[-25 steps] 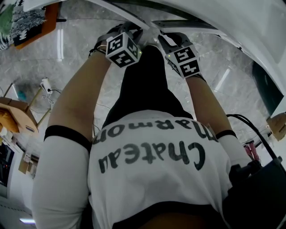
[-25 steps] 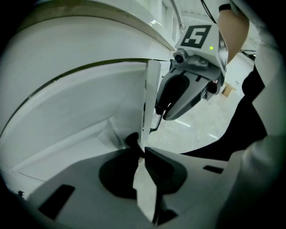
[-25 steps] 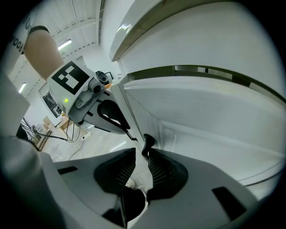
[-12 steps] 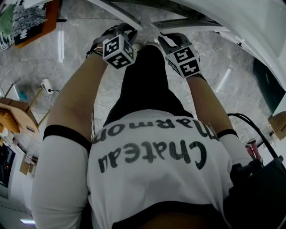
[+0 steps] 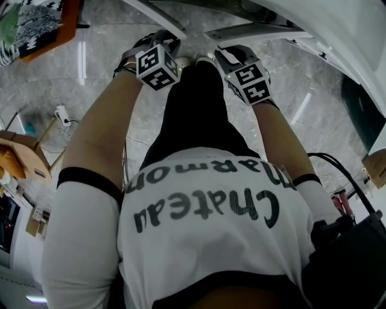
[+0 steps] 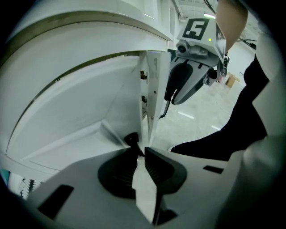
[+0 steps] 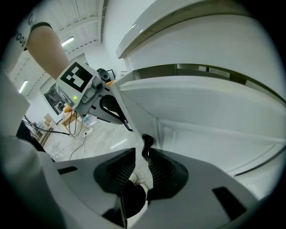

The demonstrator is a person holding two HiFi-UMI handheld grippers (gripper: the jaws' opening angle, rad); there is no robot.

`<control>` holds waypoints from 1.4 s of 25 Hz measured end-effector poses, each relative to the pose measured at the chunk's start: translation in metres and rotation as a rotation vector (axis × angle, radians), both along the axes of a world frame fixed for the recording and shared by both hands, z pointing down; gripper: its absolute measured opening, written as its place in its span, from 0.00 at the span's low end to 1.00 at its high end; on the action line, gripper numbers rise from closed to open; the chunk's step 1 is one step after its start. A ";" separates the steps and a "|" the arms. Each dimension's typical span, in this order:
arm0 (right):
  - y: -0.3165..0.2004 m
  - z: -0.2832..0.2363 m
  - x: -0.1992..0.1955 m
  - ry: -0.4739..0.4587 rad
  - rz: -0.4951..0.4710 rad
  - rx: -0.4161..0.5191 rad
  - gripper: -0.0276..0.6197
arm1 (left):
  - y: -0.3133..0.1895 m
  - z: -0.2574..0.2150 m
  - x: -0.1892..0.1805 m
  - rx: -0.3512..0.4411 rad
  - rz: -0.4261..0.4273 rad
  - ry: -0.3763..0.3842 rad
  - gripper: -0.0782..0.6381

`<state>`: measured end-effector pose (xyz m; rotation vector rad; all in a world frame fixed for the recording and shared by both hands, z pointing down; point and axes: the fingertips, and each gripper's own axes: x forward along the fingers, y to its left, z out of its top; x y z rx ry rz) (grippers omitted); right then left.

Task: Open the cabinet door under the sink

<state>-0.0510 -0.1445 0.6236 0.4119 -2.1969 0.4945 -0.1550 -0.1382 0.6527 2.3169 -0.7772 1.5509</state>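
Two white cabinet doors stand ajar under the sink, seen from above at the top of the head view as the left door point(image 5: 155, 17) and the right door point(image 5: 253, 31). My left gripper point(image 5: 173, 43) is shut on the left door's free edge point(image 6: 145, 188), just below a small black knob point(image 6: 132, 139). My right gripper point(image 5: 224, 53) is shut on the right door's black knob point(image 7: 146, 145). In the left gripper view, the jaws point(image 6: 141, 151) pinch the thin white panel. The right gripper's jaws point(image 7: 142, 155) sit tight on either side of the knob. Each gripper shows in the other's view.
The person's body and dark legs point(image 5: 196, 108) fill the middle of the head view, close to the doors. The white counter or sink front point(image 5: 344, 36) overhangs at upper right. Grey marble floor point(image 5: 102, 66) lies around; wooden furniture point(image 5: 21, 157) and cables stand at the left.
Both grippers have drifted a little toward the top of the head view, the left one also leftward. The two doors have swung slightly further apart. The grips look unchanged.
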 end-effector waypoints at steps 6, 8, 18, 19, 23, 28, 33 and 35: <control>0.009 -0.002 0.006 0.010 0.001 -0.007 0.16 | 0.011 -0.001 -0.006 -0.009 -0.006 -0.026 0.17; 0.011 -0.003 0.007 0.015 0.002 -0.008 0.16 | 0.015 -0.001 -0.008 -0.010 -0.007 -0.037 0.17; 0.030 0.000 0.024 0.072 -0.027 -0.003 0.16 | 0.036 0.002 -0.025 -0.028 -0.009 -0.064 0.17; 0.033 0.000 0.026 0.079 -0.032 -0.002 0.16 | 0.038 0.002 -0.026 -0.031 -0.006 -0.067 0.17; 0.038 0.002 0.031 0.096 -0.042 0.001 0.16 | 0.042 0.003 -0.030 -0.037 -0.001 -0.080 0.17; 0.042 0.003 0.038 0.108 -0.056 0.010 0.16 | 0.046 0.004 -0.033 -0.038 -0.001 -0.088 0.17; 0.050 0.005 0.047 0.133 -0.089 0.015 0.15 | 0.052 0.004 -0.041 -0.038 0.005 -0.096 0.17; 0.051 0.006 0.051 0.149 -0.102 0.024 0.15 | 0.054 0.004 -0.044 -0.039 0.001 -0.097 0.17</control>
